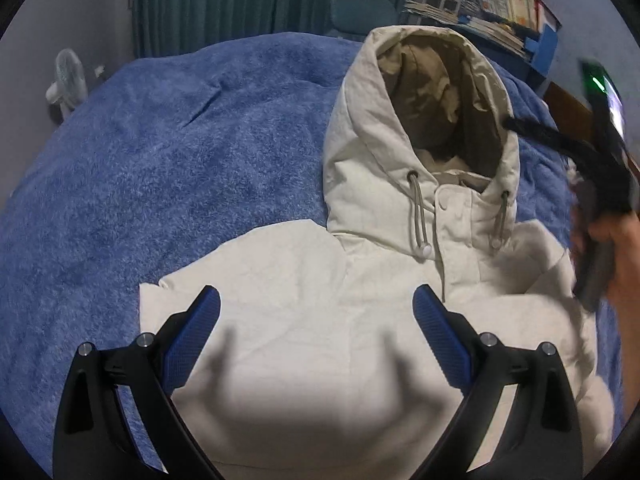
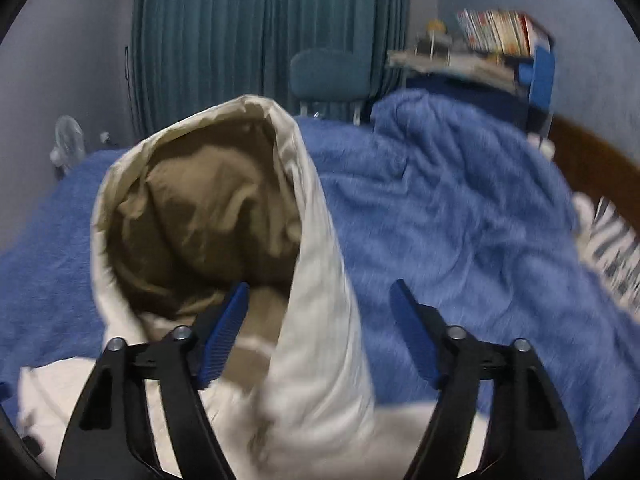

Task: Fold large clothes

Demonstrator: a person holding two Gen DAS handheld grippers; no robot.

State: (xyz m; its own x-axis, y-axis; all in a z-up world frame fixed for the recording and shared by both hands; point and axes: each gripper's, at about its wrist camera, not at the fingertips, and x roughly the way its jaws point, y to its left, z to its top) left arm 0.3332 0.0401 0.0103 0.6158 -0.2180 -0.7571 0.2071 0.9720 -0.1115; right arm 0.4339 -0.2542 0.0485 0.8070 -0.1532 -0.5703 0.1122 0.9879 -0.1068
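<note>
Left wrist view: the left hand-held gripper (image 1: 316, 312) hovers agape above a cream coat (image 1: 304, 344) on the blue bed (image 1: 160, 152). Right hand-held gripper (image 2: 318, 308) spread, astride the hood (image 2: 320, 264) edge; bookshelf (image 1: 532, 48) at two o'clock.

I see a cream jacket (image 1: 360, 320) with a tan-lined hood (image 1: 432, 92) on a fuzzy blue blanket (image 1: 160, 160); teal curtains (image 1: 240, 0) far back, zebra-striped cloth (image 2: 616, 256) at right.
</note>
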